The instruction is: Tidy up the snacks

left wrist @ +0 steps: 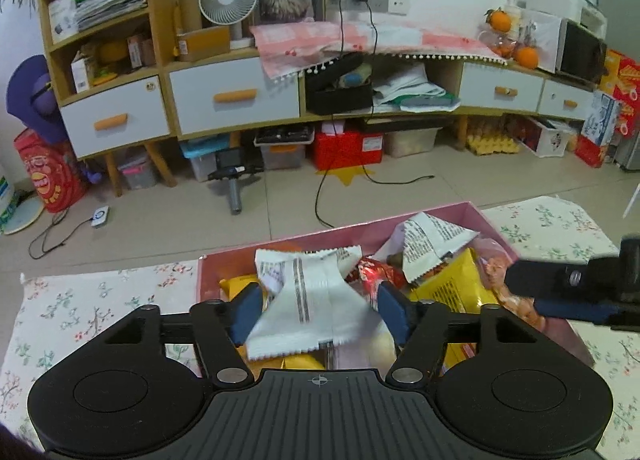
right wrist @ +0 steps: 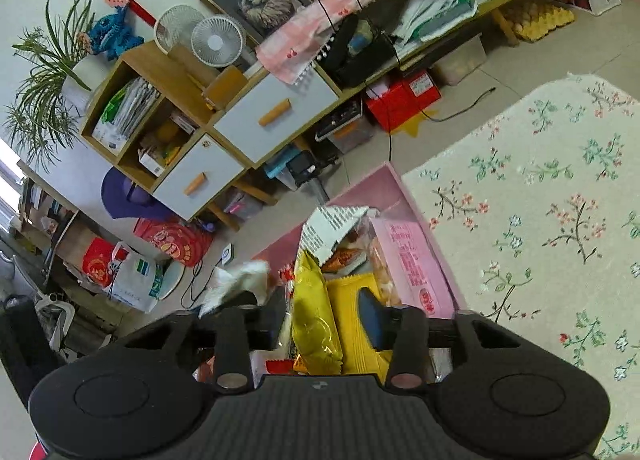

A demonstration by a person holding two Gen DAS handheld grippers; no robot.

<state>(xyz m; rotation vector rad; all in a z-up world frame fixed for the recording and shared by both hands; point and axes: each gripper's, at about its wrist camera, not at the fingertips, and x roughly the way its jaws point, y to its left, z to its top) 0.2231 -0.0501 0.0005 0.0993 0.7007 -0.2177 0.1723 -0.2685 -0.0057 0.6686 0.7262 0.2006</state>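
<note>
two grippers over the pink box [left wrist: 472, 216] of snacks on the floral cloth [left wrist: 92, 300]. left gripper [left wrist: 318, 312]: jaws apart, white snack packet [left wrist: 316, 300] lying between the blue pads [left wrist: 246, 310], tilted, its crimped lower edge toward the camera; the pads look clear of the wrapper on both sides, so not clamped. packet sits on top of the pile at the left side of the box, over an orange wrapper. right gripper [right wrist: 324, 316]: jaws partly apart, yellow snack bags [right wrist: 316, 320] between them, right pad [right wrist: 374, 320] lying on the flat yellow bag; left pad hidden, so can't tell if it's pinching. second white packet [left wrist: 428, 244] with black print stands at the far end of the box, beside a pink carton [right wrist: 412, 264] along the right wall. right gripper's body shows at the right edge of the left view, just above the box.
</note>
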